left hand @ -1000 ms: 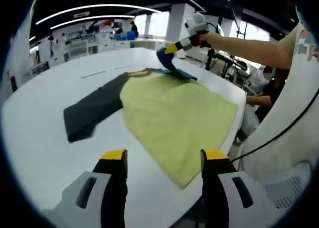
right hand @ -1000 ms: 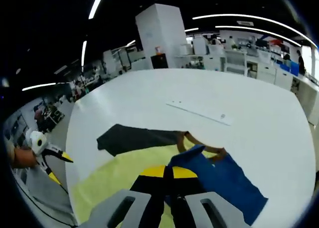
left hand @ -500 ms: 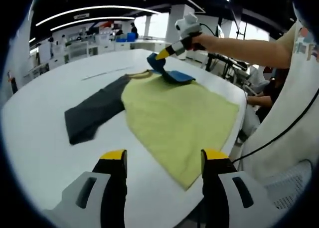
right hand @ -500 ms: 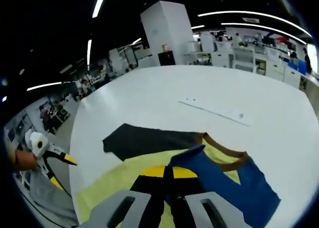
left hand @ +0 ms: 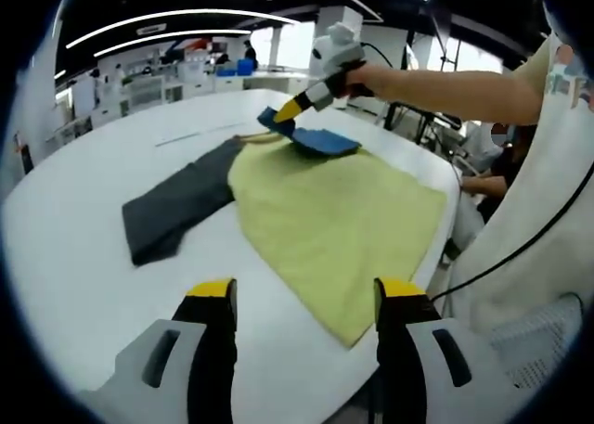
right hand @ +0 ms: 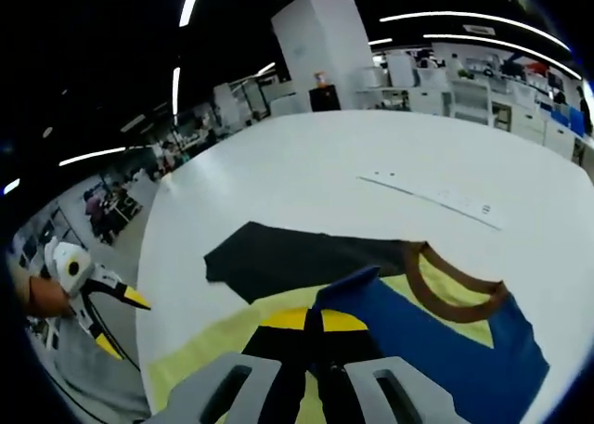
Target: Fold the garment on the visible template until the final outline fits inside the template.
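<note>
Right gripper [right hand: 311, 324] pinches the blue sleeve [right hand: 436, 345]; lay it flat across the yellow shirt [left hand: 339, 215], while left gripper [left hand: 302, 299] waits, jaws wide

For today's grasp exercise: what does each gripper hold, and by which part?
The right gripper is shut on the blue sleeve of the yellow T-shirt, pinched at its end. The left gripper is open, holding nothing.
</note>
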### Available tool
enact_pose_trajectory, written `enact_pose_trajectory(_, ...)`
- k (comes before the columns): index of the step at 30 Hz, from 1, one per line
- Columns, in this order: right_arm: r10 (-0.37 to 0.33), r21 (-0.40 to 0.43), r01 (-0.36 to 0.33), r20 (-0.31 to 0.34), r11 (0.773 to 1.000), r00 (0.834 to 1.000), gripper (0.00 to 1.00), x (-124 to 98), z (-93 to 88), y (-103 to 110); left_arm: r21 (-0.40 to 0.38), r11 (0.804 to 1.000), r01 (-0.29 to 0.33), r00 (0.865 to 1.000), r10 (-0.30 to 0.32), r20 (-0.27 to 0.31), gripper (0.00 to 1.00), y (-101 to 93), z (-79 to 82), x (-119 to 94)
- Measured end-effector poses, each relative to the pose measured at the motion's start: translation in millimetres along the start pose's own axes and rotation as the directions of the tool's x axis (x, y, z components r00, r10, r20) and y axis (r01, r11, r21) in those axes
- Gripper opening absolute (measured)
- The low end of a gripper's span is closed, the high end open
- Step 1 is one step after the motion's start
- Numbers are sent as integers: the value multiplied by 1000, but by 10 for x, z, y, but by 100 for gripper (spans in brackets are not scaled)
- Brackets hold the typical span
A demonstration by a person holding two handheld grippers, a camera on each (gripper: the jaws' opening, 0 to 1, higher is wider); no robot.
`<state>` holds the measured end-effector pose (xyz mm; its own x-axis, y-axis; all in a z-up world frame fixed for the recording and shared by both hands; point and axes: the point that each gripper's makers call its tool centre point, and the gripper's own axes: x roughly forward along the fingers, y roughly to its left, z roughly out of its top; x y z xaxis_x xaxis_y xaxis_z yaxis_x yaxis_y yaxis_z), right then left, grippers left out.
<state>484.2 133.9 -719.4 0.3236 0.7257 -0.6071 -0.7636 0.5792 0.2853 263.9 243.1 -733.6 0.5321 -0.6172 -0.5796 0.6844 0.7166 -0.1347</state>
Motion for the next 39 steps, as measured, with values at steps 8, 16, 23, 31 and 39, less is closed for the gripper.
enact_pose_trajectory(8, 25, -8, -26, -32, 1000, 999, 0, 139, -76, 168, -1, 1000, -5, 1000, 5, -4, 56, 6, -15, -36)
enact_pose_trajectory(16, 54, -6, -54, -48, 999, 997, 0, 249, -135, 321, 3, 1000, -6, 1000, 6, -3, 56, 7, -2, -42)
enact_pose_trajectory(23, 67, 3, -67, -60, 998, 996, 0, 339, -179, 402, 2, 1000, -8, 1000, 8, -3, 56, 10, -2, -33)
enact_pose_trajectory(31, 76, -7, -77, -68, 997, 995, 0, 368, -200, 429, -5, 1000, -14, 1000, 14, -6, 56, 23, -23, -38)
enact_pose_trajectory(39, 78, -39, -80, -49, 996, 996, 15, 372, -196, 419, -9, 1000, -17, 1000, 17, -6, 56, 21, -32, -41)
